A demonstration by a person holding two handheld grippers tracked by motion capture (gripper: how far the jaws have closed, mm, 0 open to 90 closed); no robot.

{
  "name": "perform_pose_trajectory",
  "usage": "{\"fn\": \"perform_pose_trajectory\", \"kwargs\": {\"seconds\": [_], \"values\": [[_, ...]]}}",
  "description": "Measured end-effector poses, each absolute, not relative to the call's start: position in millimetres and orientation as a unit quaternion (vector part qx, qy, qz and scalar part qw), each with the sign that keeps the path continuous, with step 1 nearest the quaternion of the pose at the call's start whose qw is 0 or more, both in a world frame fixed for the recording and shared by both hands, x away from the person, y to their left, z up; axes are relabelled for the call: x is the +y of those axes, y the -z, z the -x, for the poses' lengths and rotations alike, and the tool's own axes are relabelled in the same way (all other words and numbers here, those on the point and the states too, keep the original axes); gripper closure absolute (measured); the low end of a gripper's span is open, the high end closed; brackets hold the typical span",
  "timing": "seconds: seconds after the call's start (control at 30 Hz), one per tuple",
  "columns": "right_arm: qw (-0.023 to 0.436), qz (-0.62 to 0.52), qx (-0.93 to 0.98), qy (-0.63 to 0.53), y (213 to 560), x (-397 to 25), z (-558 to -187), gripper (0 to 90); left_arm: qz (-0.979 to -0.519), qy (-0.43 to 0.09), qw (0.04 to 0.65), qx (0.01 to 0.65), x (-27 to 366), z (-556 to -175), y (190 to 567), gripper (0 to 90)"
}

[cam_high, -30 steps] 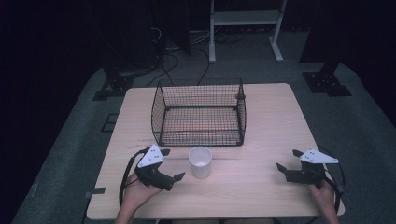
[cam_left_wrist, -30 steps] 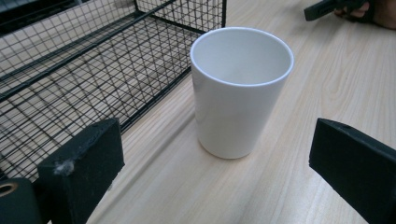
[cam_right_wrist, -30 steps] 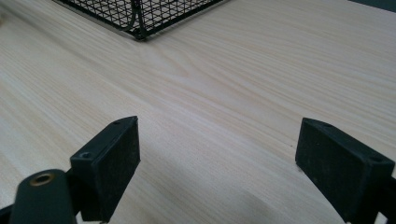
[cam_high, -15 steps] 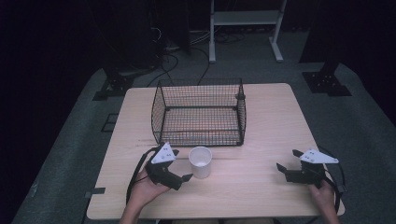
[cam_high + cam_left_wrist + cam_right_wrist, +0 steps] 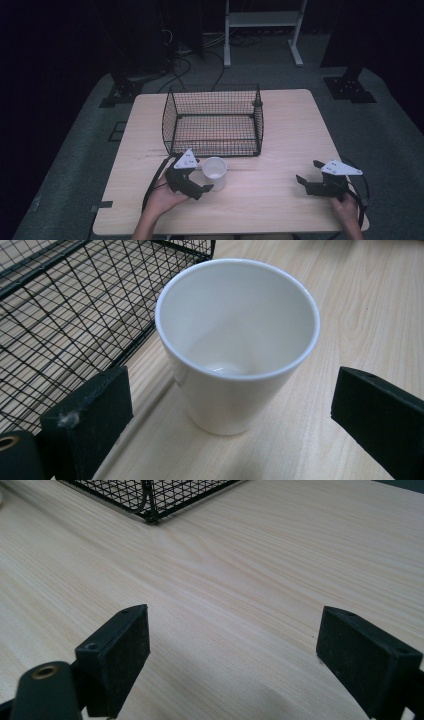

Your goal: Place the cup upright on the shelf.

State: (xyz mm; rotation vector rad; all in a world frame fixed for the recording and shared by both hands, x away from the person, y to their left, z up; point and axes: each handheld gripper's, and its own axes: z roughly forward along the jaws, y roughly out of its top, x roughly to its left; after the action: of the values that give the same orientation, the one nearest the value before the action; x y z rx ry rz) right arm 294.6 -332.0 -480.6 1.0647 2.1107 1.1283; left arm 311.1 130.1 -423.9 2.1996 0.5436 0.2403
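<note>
Left hand-held gripper (image 5: 200, 181) is straddling the white cup (image 5: 214, 173) jaws wide, no grasp yet; wire basket (image 5: 214, 122) sitting empty, right hand-held gripper (image 5: 306, 174) idling wide open.

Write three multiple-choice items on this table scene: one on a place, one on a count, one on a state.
1. Where does the cup stand?
A. inside the basket
B. on the table, just outside the basket's near wall
C. at the table's far edge

2. How many cups are on the table?
A. one
B. two
C. three

3. How is the left hand-held gripper?
A. shut on the cup
B. open, a jaw on either side of the cup
C. shut beside the cup

Key: 1 B, the high view shows the cup outside the basket, by its near wall. 2 A, one white cup stands there. 3 B, the left gripper view shows gaps between both jaws and the cup.
</note>
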Motion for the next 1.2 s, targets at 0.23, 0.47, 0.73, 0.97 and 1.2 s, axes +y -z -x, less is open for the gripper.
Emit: {"fn": "perform_pose_trajectory", "kwargs": {"seconds": [0.23, 0.47, 0.73, 0.97, 1.2], "values": [[0.258, -0.393, 0.779, -0.416, 481, -332, -295, 13.1, -0.882, -0.091, 0.411, 0.213, 123, -316, 424, 2.3], [0.258, -0.393, 0.779, -0.416, 481, -332, -295, 13.1, -0.887, -0.080, 0.399, 0.217, 118, -324, 427, 2.3], [0.257, -0.393, 0.778, -0.417, 481, -332, -295, 13.1, -0.893, -0.075, 0.387, 0.216, 109, -329, 430, 2.4], [0.257, -0.392, 0.779, -0.417, 481, -332, -295, 13.1, -0.897, -0.068, 0.378, 0.216, 105, -334, 435, 9.0], [0.258, -0.393, 0.778, -0.417, 480, -332, -295, 13.1, -0.898, -0.063, 0.382, 0.207, 104, -334, 434, 20.9]]}}
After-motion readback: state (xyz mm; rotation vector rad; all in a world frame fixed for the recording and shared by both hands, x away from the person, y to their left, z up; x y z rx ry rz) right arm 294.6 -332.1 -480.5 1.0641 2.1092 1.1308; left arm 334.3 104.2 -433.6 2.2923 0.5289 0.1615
